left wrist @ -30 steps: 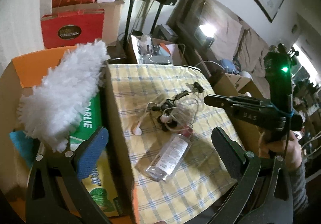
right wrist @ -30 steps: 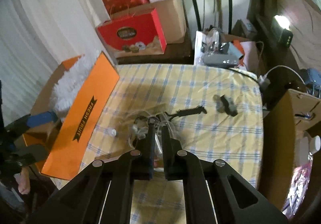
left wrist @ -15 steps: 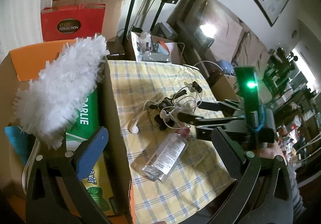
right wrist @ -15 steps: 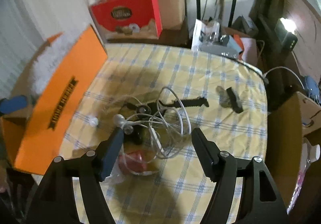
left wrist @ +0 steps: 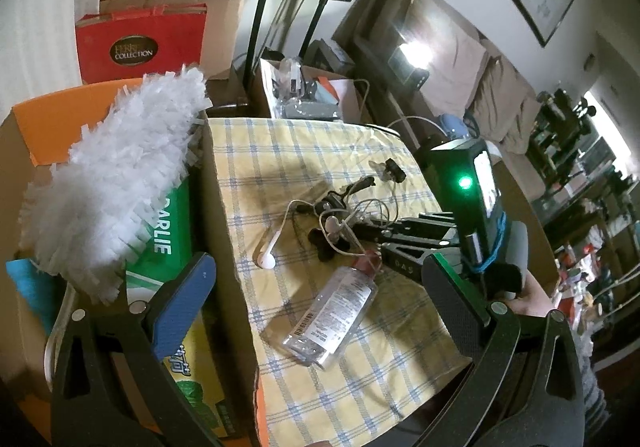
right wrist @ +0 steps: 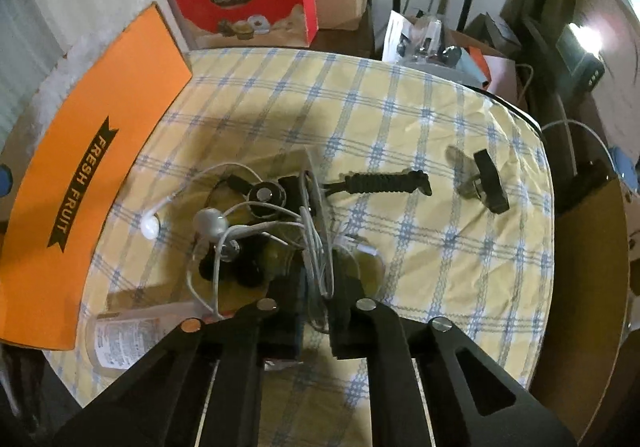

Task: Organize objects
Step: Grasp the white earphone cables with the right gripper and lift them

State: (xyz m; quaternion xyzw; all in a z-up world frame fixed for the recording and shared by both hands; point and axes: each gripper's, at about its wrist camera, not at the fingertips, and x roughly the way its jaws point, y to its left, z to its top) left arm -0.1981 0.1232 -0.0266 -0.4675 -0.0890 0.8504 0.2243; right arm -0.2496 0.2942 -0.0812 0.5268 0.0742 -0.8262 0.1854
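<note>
A tangle of white earphones [right wrist: 224, 225] and black cords lies mid-table on the yellow checked cloth [right wrist: 400, 119]; it also shows in the left wrist view [left wrist: 332, 223]. My right gripper [right wrist: 316, 299] is low over the tangle, its jaws closed to a narrow gap around several white cable strands. A clear sanitizer bottle [left wrist: 332, 319] lies beside it. A black key fob with keys [right wrist: 486, 183] lies to the right. My left gripper [left wrist: 316, 303] is open and empty, hovering over the orange cardboard box [left wrist: 224, 247] edge.
The box holds a white duster [left wrist: 116, 175] and a green carton [left wrist: 168, 231]. Its orange flap [right wrist: 88, 183] borders the table's left side. Red gift boxes [right wrist: 244, 11], speaker stands and a box of clutter stand behind the table.
My right gripper opened, dropped onto the earphone tangle, then closed around the white cable strands. My left gripper stayed open over the box.
</note>
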